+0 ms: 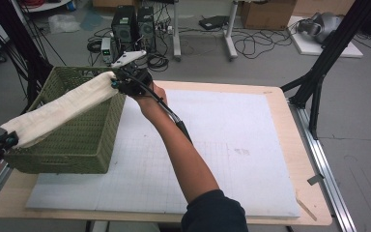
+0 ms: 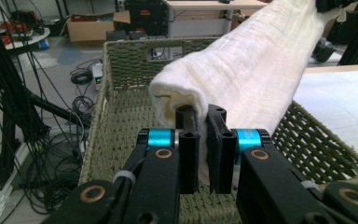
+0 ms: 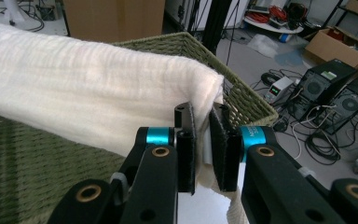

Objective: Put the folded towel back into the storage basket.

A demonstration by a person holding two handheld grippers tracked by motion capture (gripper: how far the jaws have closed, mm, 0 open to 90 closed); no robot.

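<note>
Stretching the folded white towel (image 1: 63, 108) above the green wicker basket (image 1: 79, 145) at the table's left, both the left gripper (image 2: 204, 140) and right gripper (image 3: 204, 135) pinch its ends; one thin grip slipping could drop that end outside the rim.

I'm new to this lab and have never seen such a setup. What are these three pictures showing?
A person holds a hand-held clamp tool in each hand. The high view looks down on a wooden table with a white gridded mat and a green woven basket. The other two views come from cameras riding on each tool, looking along its black jaws. The left gripper and the right gripper are each shut on one end of a folded cream-white towel, stretched between them above the basket.
</note>
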